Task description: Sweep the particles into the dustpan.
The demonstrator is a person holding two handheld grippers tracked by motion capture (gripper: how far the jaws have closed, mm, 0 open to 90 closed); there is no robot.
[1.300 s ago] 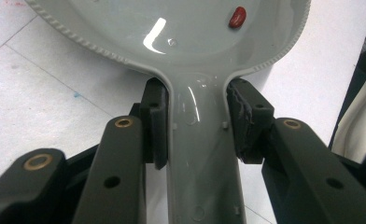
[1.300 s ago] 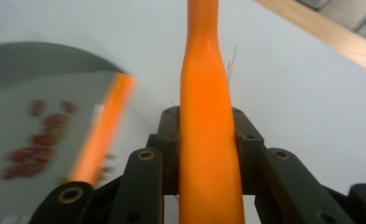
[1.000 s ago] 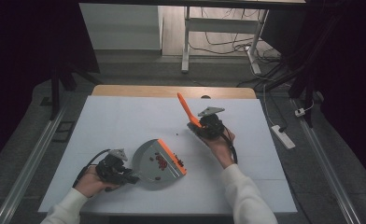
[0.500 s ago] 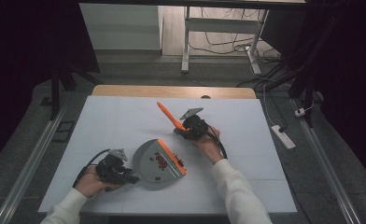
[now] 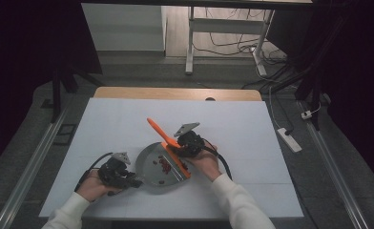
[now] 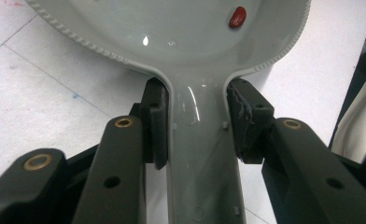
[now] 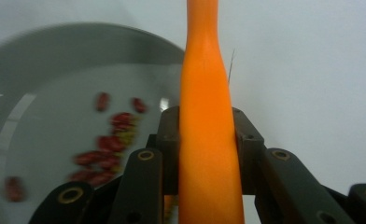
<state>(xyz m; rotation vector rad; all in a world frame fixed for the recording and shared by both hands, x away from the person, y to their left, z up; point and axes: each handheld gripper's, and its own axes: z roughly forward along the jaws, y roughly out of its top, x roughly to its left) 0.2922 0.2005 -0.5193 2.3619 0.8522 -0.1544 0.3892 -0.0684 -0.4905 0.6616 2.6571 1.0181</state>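
Lab-type recording space, white-topped table [image 5: 128, 119] on a wooden bench, dark curtains [image 5: 27, 57] on both sides, floor rails [image 5: 30, 162] alongside, loose cables [image 5: 233, 45] and a power strip [image 5: 288, 139] on grey carpet, metal-legged desk [image 5: 190, 43] behind

A: What does the dustpan [image 5: 151, 167] look like?

B: Grey plastic, with a rounded pan and a ribbed rim. It lies flat on the near middle of the table, its short handle [image 6: 202, 154] pointing left.

A: Anything in it?

B: Small dark-red beans [image 5: 165, 165], loosely clustered toward its right side, with a few strays; one sits alone closer to the handle [image 6: 237, 17].

A: And the orange thing?

B: A brush [image 5: 168, 145] with a slim, smooth orange handle. It slants, the handle tip pointing far-left and raised, the wider head end low over the dustpan's right edge, just beside the beans.
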